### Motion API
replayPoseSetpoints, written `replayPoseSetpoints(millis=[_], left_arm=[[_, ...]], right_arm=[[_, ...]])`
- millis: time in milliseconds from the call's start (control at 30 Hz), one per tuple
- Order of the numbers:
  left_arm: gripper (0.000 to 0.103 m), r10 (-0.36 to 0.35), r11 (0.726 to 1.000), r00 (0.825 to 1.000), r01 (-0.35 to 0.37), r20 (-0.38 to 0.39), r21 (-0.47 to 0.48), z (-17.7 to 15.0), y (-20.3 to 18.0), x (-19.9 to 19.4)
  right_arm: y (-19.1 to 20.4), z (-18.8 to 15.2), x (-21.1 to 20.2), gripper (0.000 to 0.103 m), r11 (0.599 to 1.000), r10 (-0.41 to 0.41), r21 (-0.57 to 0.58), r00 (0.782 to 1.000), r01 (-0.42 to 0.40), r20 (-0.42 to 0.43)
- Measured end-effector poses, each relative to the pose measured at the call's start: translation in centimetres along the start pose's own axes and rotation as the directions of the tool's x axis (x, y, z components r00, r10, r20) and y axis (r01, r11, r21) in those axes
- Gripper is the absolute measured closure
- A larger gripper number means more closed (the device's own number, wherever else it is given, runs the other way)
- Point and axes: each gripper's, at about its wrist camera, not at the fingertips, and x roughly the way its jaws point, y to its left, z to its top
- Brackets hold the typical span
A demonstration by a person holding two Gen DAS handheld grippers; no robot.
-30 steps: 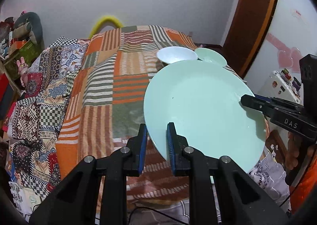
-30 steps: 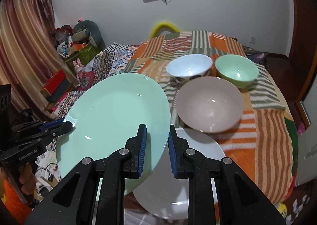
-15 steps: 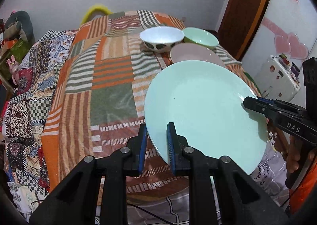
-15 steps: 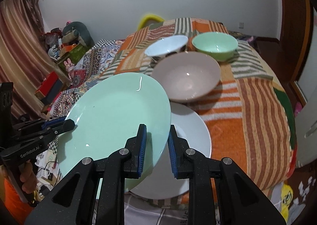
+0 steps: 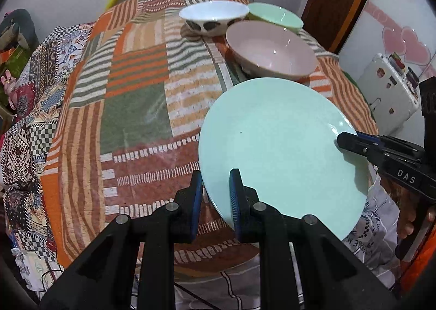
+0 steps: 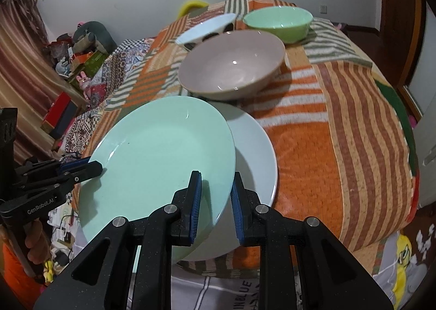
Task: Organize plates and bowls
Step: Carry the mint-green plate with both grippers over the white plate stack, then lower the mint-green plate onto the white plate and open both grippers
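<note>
both grippers, left gripper [image 5: 215, 195] and right gripper [image 6: 216, 198], pinch the green plate [image 6: 160, 162] by opposite edges, tilted over the white plate [image 6: 256, 146].

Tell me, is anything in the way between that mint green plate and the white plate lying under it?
Nothing visible is. The mint green plate, gripped at opposite edges by the left gripper and the right gripper, hangs tilted over the white plate, whose visible surface is bare. The pinkish bowl sits beyond both plates, beside the path.

Each camera sits on a gripper and looks down over the bed [image 5: 130, 108] from close. Both see the green plate [image 5: 275, 143] [image 6: 163, 152] and far bowls.
</note>
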Motion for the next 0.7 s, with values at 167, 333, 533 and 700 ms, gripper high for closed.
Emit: replayPoseSetpoints(millis=[167,333,533,700], left_arm=[[0.085,0.007,1.0,1.0,-0.007,-0.029,0.005,0.2,-0.3,1.5],[0.085,0.011,1.0,0.999,-0.01,-0.054,0.012,0.6,-0.5,2.8],[0.085,0.014,1.0,0.998,-0.013,-0.067,0.025,1.0,-0.9,3.9],[0.085,0.018,1.0,0.997,-0.017,-0.073,0.021,1.3,-0.7,4.6]], right_arm=[[-0.6,-0.3,0.9,0.083,1.0,-0.005,0.022,1.0,0.006,-0.028],[-1.3,-0.4,1.6,0.083,0.999,-0.01,0.039,0.999,0.012,-0.047],[-2.0,-0.4,1.9,0.083,0.998,-0.02,0.055,0.998,0.023,-0.057],[-1.8,-0.2,2.0,0.083,0.999,-0.021,0.048,0.998,0.023,-0.056]])
